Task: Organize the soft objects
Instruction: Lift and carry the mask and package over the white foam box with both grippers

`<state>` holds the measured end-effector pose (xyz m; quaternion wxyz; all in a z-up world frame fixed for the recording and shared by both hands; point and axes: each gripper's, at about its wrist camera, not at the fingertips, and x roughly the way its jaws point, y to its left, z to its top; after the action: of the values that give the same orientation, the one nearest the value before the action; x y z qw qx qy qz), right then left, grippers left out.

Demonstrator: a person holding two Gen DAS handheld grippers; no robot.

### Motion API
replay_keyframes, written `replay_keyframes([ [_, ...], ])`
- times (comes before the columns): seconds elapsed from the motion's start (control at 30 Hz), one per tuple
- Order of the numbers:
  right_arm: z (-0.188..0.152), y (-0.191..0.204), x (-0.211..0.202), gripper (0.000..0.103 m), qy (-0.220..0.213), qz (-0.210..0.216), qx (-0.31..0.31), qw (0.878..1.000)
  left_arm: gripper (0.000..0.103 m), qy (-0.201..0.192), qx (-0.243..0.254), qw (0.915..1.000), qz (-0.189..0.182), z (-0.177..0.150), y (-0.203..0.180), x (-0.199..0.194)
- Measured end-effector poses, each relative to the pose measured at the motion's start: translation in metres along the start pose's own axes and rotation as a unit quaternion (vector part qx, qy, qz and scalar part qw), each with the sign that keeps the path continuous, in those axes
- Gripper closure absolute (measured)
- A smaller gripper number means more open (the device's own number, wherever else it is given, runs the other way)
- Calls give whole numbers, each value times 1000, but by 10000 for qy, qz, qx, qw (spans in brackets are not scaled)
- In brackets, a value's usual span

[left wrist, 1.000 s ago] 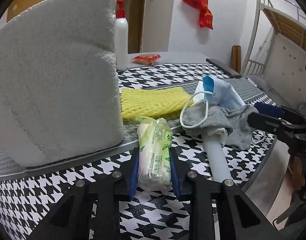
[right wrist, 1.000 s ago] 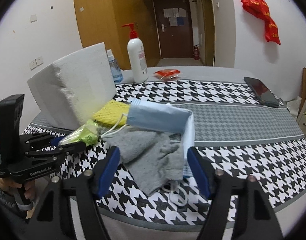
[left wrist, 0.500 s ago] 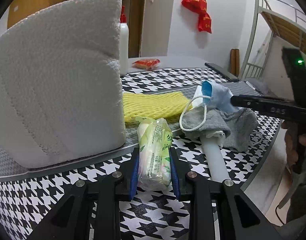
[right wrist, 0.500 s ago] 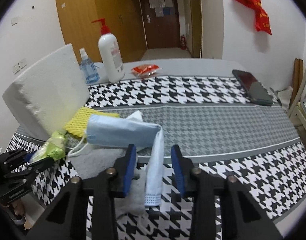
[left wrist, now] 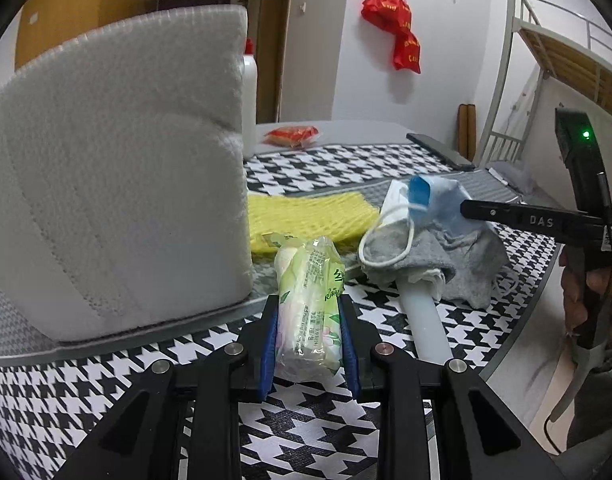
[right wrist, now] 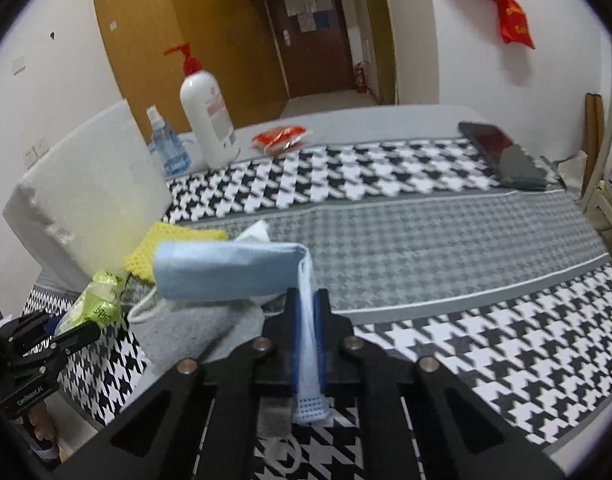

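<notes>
The right gripper (right wrist: 306, 340) was seen clamped on one end of a pale blue pleated face mask (right wrist: 226, 266), the thin fabric pinched flat between the blue pads. The rest of the mask was draped to the left over a crumpled grey cloth (right wrist: 186, 328) on the black-and-white houndstooth tablecloth (right wrist: 486, 360). The mask was judged very light and limp; being held by an end, it would be expected to hang and swing once lifted. A white elastic ear loop (left wrist: 386, 240) was seen lying on the grey cloth, and snagging there was thought possible.

The left gripper (left wrist: 308, 344) was found closed on a soft green-and-white plastic tissue pack (left wrist: 310, 308), held about its near half, the pack resting on the tablecloth. It was judged light, squashy and a little slick in its film wrap; a grip across the middle was thought soundest.

A yellow foam mesh sleeve (left wrist: 306, 216) was noted flat just behind the pack, beside a large white foam block (left wrist: 118, 184). Both were judged light and compressible. A white tube-like piece (left wrist: 422, 320) lay partly under the grey cloth; its material could not be told.
</notes>
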<state>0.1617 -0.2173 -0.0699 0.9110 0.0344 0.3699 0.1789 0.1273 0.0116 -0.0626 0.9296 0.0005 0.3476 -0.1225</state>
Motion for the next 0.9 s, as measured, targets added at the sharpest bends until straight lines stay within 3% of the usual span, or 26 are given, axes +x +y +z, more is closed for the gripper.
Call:
replay_keyframes([
  [0.6,12,1,-79,94,-972,35,123,9952,74,-544,68,9985,13,9,-2,-37],
  [0.9,8,16,-97,94,-1128,151,-59,9935,74,-827,149,9965,49,8,-11,-61],
])
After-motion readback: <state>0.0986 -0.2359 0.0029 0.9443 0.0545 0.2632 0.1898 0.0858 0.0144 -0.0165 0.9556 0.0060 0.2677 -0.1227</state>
